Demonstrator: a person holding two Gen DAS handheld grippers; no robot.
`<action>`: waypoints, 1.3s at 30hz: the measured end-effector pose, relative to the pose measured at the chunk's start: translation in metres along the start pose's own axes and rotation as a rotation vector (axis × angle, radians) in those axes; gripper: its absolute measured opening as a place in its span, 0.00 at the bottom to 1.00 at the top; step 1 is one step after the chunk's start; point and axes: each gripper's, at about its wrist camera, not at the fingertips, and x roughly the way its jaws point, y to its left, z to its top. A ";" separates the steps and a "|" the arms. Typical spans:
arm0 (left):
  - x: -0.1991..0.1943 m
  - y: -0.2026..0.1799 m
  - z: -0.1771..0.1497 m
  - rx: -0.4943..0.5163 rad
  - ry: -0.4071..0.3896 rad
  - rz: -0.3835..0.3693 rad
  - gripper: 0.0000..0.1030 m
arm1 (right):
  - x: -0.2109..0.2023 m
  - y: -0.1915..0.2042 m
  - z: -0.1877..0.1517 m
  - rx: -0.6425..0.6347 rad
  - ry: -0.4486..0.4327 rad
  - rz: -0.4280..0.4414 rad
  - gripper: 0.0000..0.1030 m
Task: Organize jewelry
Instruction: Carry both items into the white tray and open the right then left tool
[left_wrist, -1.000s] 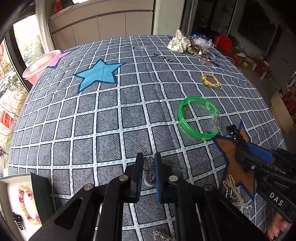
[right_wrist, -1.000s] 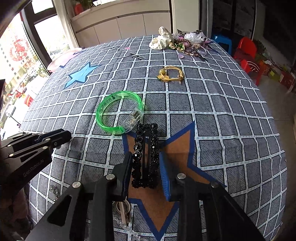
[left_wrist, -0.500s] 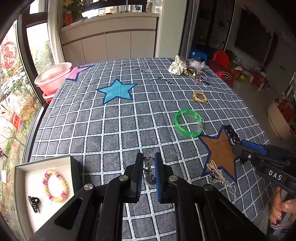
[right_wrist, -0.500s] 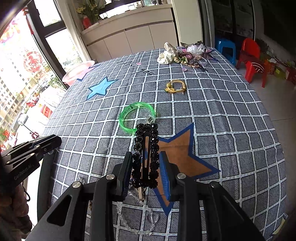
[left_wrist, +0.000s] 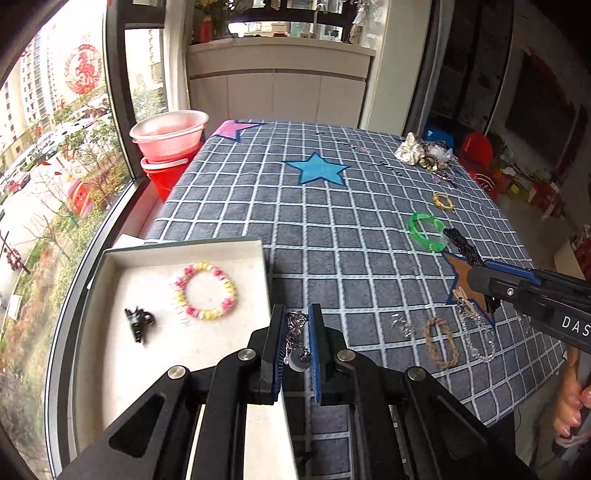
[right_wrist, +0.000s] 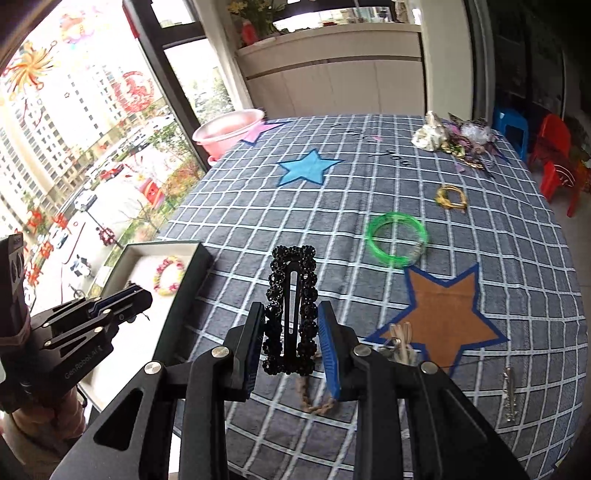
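Clenched jaws on the left gripper (left_wrist: 296, 345) pinch a small silver chain piece with a grey bead (left_wrist: 297, 360), held above the near right edge of the white-lined jewelry box (left_wrist: 110, 266). Inside the box lie a pink-and-yellow beaded bracelet (left_wrist: 205, 291) and a black claw clip (left_wrist: 138, 322). To the box's right, the right gripper (right_wrist: 291, 338) grips a black beaded hair clip (right_wrist: 291, 295) upright, lifted off the grey checked tablecloth (right_wrist: 258, 206). Beyond the box on the cloth sit a green bangle (right_wrist: 397, 239), a gold bracelet (right_wrist: 450, 197), a brown star patch (right_wrist: 448, 317) and, at the far edge, a heap of accessories (right_wrist: 454, 138). A braided brown band (left_wrist: 441, 341) and clear chains (left_wrist: 476, 336) lie near the table's front edge. Left of the box are the window and a pink basin (left_wrist: 168, 134); white cabinets (left_wrist: 277, 96) stand behind.
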 end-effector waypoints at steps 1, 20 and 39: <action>-0.002 0.009 -0.005 -0.016 0.001 0.009 0.18 | 0.004 0.012 0.000 -0.020 0.007 0.015 0.31; 0.021 0.120 -0.051 -0.179 0.081 0.172 0.18 | 0.119 0.169 -0.009 -0.253 0.251 0.205 0.30; 0.048 0.124 -0.052 -0.154 0.154 0.263 0.19 | 0.160 0.183 -0.015 -0.346 0.319 0.105 0.31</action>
